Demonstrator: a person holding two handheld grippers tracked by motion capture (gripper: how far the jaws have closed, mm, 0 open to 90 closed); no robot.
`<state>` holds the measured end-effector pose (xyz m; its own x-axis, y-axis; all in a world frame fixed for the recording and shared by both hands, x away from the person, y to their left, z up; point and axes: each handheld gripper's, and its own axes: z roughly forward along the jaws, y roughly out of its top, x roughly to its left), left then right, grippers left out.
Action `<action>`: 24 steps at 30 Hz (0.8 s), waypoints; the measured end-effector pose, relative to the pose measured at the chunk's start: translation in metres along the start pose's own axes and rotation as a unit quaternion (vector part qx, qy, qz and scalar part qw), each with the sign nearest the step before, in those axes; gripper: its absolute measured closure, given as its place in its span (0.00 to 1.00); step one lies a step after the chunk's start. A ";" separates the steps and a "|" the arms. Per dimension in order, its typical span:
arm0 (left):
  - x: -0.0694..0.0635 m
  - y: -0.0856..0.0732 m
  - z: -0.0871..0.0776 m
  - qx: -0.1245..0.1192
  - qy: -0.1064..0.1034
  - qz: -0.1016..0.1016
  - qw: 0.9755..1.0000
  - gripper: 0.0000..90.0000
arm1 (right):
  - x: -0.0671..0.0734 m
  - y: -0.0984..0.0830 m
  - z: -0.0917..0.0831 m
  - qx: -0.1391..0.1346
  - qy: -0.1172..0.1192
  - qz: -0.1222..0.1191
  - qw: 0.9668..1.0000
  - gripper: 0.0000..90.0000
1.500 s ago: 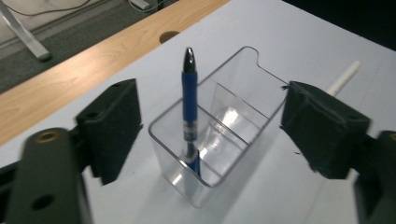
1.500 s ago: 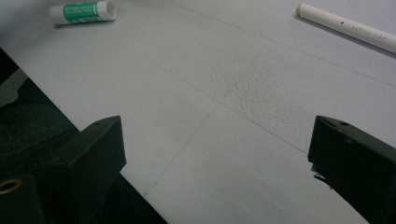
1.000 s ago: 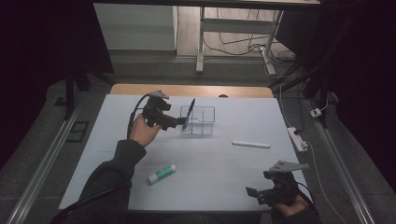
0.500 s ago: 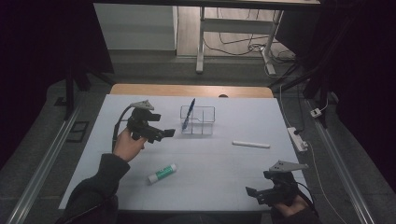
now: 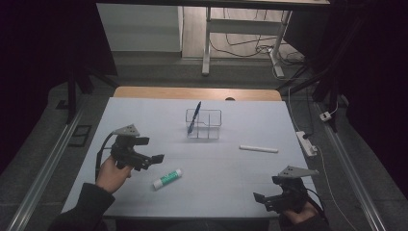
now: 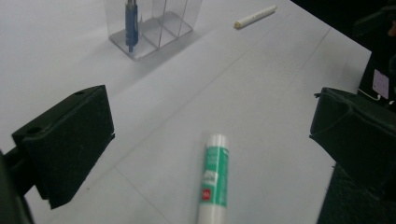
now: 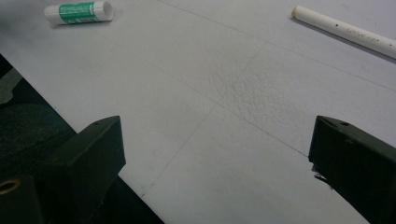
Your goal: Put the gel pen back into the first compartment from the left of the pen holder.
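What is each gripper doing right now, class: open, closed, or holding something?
Left gripper: open, empty, above the glue stick.
Right gripper: open, empty.

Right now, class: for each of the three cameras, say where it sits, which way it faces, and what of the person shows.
High view: above the person's side, facing forward and down on the table; both forearms, left gripper and right gripper show.
Left gripper view: on the left gripper, looking between its open jaws at the glue stick and clear organiser.
Right gripper view: on the right gripper, low over the table, jaws open.
Shared: the glue stick and white stick appear in all three.
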<state>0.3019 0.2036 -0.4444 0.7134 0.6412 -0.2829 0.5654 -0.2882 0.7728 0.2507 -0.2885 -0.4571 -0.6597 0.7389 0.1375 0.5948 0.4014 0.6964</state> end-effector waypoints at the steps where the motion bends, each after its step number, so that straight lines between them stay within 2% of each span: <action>1: -0.002 -0.005 -0.004 -0.001 0.002 -0.002 1.000 0.00 | 0.000 0.000 0.000 0.000 0.000 0.000 1.000 0.04; 6: -0.014 -0.031 -0.028 -0.015 0.015 -0.014 1.000 0.00 | 0.001 0.000 0.000 -0.002 -0.003 -0.002 1.000 0.04; 10: -0.019 -0.051 -0.044 -0.014 0.037 -0.023 0.999 0.00 | 0.001 0.000 -0.001 -0.004 -0.005 0.000 1.000 0.04; 12: -0.021 -0.060 -0.051 -0.012 0.040 -0.032 0.999 0.00 | 0.001 0.000 -0.001 -0.002 -0.007 0.000 1.000 0.04; 18: -0.028 -0.085 -0.064 0.015 0.064 -0.045 0.997 0.00 | 0.001 0.000 0.000 -0.002 -0.005 0.000 1.000 0.04; 24: -0.032 -0.101 -0.070 0.042 0.095 -0.056 0.993 0.00 | 0.001 0.000 0.000 0.000 -0.005 -0.002 1.000 0.04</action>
<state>0.1929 0.2618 -0.4743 0.5569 0.7933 -0.2462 0.6755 -0.2601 0.6899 0.2498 -0.2876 -0.4570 -0.6567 0.7432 0.1281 0.5929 0.4037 0.6968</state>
